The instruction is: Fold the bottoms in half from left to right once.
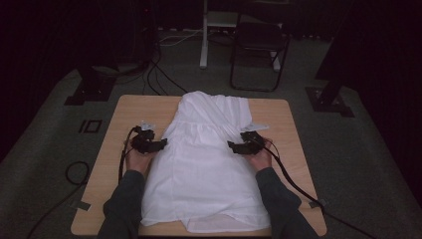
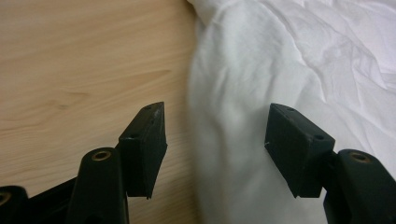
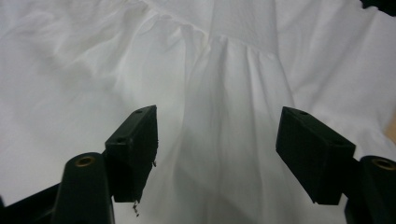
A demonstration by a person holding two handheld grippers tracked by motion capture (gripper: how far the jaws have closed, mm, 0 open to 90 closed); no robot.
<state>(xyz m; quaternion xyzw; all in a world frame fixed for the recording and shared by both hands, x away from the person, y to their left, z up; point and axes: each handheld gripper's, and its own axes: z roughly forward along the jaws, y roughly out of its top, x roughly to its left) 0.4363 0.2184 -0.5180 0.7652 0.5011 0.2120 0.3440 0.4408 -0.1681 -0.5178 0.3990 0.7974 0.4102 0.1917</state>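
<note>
A white dress [image 1: 206,164] lies flat on the wooden table [image 1: 124,112]. The left gripper [image 1: 160,145] and the right gripper [image 1: 232,146] stand at its side edges, both with jaws spread, pinching nothing.

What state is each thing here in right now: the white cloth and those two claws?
White garment: spread flat on the table, lightly wrinkled, hem over the near edge.
Left claw: open, at the garment's edge.
Right claw: open, above the fabric, gripping nothing.
</note>
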